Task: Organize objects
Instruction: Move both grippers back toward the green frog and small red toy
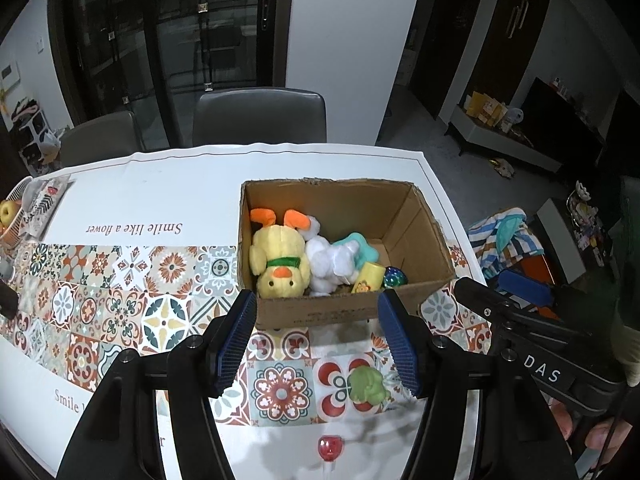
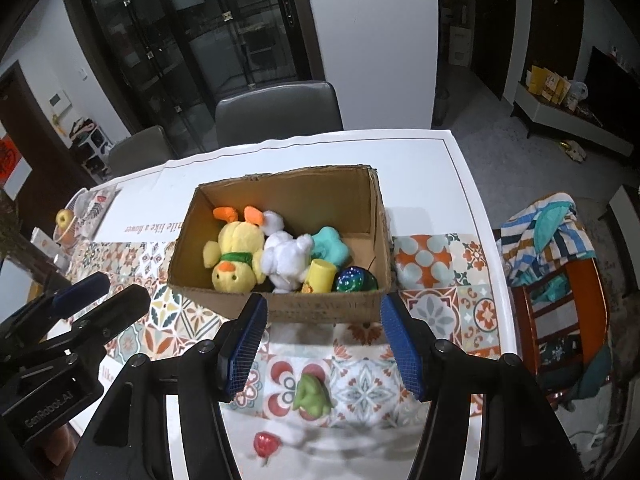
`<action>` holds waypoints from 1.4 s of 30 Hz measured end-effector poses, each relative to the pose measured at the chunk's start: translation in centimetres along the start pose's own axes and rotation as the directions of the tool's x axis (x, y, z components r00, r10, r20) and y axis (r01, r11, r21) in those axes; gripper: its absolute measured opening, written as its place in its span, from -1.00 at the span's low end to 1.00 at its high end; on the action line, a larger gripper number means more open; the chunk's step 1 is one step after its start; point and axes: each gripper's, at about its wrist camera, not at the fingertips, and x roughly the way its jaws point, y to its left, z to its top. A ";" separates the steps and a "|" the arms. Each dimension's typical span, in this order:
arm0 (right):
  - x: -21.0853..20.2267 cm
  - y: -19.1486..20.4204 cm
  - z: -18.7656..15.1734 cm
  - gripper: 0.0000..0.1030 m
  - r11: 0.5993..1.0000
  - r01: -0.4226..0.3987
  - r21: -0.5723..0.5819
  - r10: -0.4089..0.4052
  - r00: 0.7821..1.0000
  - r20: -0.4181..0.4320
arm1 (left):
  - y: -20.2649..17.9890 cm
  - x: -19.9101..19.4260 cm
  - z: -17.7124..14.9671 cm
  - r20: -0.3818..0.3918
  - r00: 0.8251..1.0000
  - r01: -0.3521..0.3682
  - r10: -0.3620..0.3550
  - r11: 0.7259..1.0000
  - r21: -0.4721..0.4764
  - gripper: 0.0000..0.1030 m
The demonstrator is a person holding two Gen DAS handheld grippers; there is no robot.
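On the desk [image 1: 132, 184], whose cloth reads "Smile like a flower", the green toy [image 1: 367, 386] lies below and between both empty, parted hand-held grippers, left [image 1: 318, 340] and right [image 2: 323, 342], near the cardboard box [image 1: 320, 314].

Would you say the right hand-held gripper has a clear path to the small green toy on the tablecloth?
Probably yes: the green toy lies alone before the cardboard box, below the open right hand-held gripper, with nothing between them.
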 end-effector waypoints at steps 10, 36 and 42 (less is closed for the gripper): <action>-1.0 -0.6 -2.8 0.16 1.000 0.005 -0.001 -0.005 1.000 -0.007 | -0.9 -0.3 -2.6 -0.017 1.000 0.014 -0.014 1.000 0.013 0.21; 1.1 -2.1 -9.7 0.16 1.000 0.010 0.013 -0.008 0.992 -0.126 | -1.6 3.1 -9.4 -0.124 0.992 0.024 -0.017 0.998 0.050 0.20; 2.4 -2.4 -11.3 0.16 1.000 0.015 0.013 -0.012 0.985 -0.171 | -1.5 4.6 -11.1 -0.172 0.985 0.035 -0.026 0.998 0.050 0.19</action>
